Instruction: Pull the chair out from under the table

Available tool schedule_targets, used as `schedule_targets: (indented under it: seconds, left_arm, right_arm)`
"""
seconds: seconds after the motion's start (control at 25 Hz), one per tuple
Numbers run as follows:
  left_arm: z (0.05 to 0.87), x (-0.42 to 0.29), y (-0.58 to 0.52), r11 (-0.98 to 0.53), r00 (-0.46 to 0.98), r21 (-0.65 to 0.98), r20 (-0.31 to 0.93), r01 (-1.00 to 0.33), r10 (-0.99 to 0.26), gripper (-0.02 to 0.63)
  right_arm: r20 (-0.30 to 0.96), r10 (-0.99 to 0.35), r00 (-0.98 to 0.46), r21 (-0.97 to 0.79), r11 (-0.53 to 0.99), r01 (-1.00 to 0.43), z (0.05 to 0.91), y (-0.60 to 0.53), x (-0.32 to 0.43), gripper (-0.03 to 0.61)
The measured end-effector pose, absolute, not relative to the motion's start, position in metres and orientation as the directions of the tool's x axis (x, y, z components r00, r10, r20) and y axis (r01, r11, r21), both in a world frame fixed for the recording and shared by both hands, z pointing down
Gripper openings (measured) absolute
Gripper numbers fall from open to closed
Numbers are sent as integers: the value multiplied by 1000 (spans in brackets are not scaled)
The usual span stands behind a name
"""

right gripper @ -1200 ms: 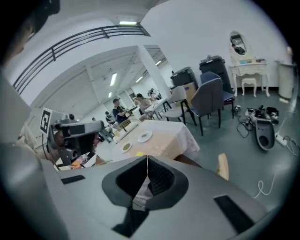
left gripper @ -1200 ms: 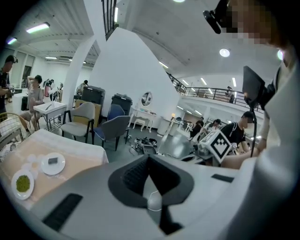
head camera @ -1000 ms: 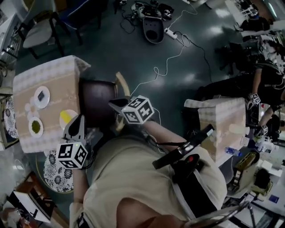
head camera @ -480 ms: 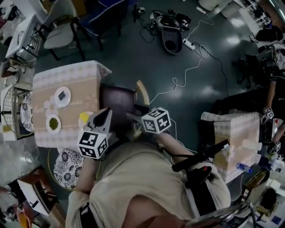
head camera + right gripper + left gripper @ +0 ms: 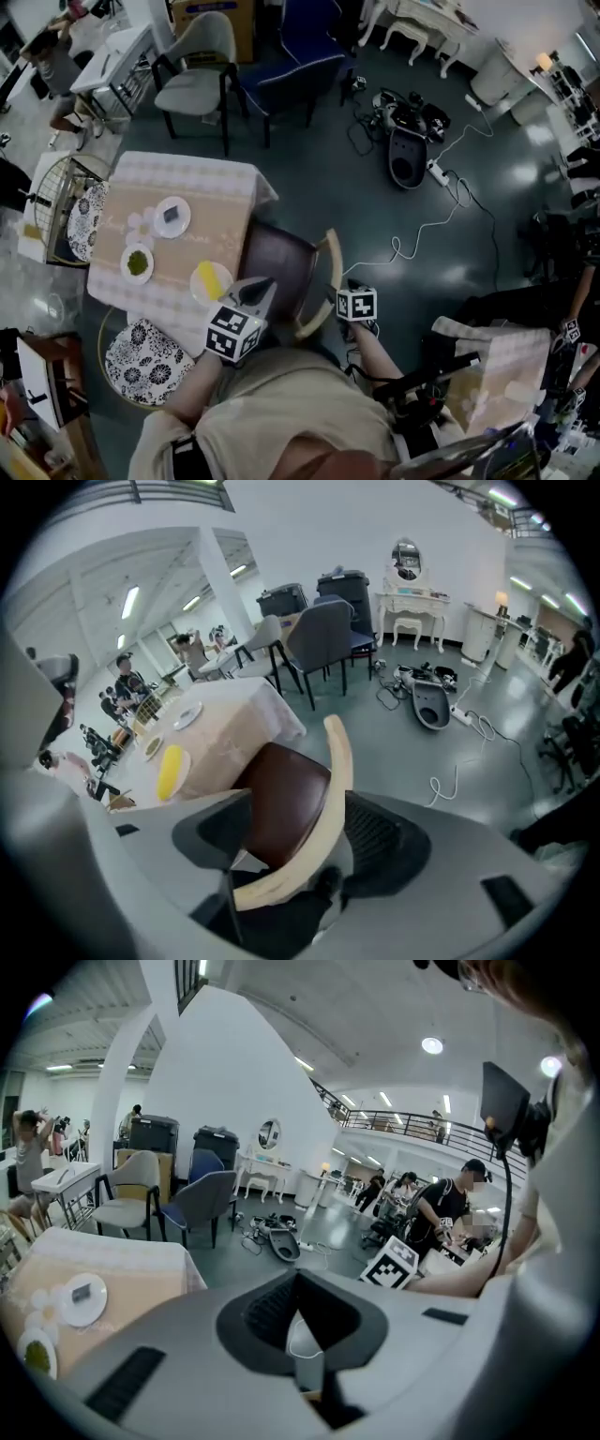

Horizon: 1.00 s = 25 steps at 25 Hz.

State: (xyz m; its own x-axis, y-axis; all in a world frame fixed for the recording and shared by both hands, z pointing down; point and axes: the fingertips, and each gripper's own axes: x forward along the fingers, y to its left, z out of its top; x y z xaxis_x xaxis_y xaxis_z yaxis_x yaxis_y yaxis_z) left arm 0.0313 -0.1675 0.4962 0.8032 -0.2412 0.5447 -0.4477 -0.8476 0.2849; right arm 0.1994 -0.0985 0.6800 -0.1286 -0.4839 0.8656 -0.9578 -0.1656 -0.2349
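Tongs first: the right gripper point(image 5: 295, 827) has just been springing apart and now stands wide, with the curved pale rail point(image 5: 342, 780) of the chair point(image 5: 277, 267) running between its jaws, unpinched. The left gripper point(image 5: 298, 1283) is pinched to a point on nothing, hovering near the table point(image 5: 178, 258) edge. From overhead the right one's jaws are lost beneath its marker cube point(image 5: 356, 305), and the chair's legs can't be seen (the seat covers them). Its brown seat sits against the cloth edge, front lip hidden, backrest toward the person. A second ago the right gripper rode higher over the backrest, jaws together; it has since sunk to the rail. Whether the chair itself shifted, I can't tell.
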Motion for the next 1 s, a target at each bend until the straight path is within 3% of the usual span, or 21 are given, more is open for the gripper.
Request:
schedule_targets:
  seconds: [0.24,1.0]
  left_arm:
    - [501,24,-163,-841,784,268,564,-470,-258,8]
    - [519,-19,-157,-789,691,210,640,-578,-336,8]
  right_arm:
    - [930,-361,-76,-179,-262,-948,744,-75,222,307]
    - [944,-245,-223,-307,-390,-868,843,-81,187,305]
